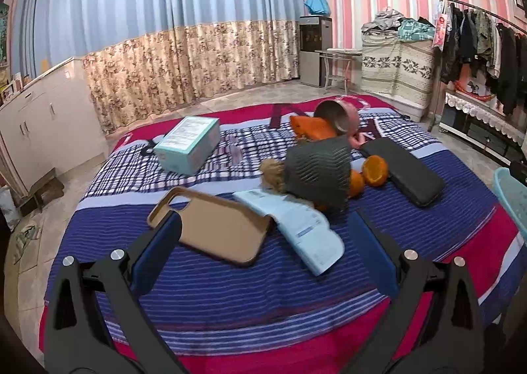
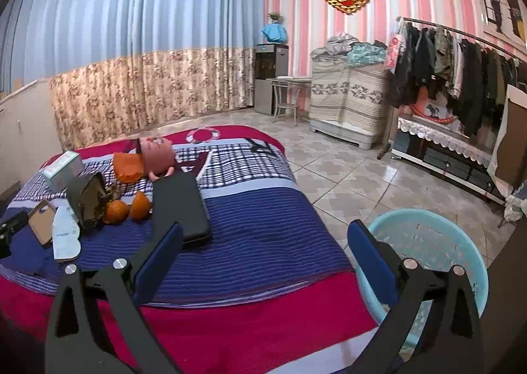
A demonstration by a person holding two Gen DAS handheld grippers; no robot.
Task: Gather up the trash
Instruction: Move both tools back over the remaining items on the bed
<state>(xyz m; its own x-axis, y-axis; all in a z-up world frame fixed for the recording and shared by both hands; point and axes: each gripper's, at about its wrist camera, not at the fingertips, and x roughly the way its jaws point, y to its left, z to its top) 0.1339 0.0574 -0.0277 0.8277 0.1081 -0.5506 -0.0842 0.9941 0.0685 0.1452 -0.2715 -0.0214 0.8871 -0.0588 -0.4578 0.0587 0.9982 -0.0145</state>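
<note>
Both grippers, left (image 1: 263,242) and right (image 2: 263,249), gape empty as I start collecting; next I close on the paper (image 1: 296,226), then reach the bin (image 2: 461,242)

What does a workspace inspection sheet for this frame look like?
Surface: bed with striped blanket, unmade.
Job's things: orange peels, folded paper slip, teal basket beside the bed.
Clutter: tan phone case, teal box, grey knit hat, black case, pink toy.
Grippers: left gripper open, empty; right gripper open, empty.
Cables: nothing seen.
Surroundings: curtains, clothes rack, tiled floor.
</note>
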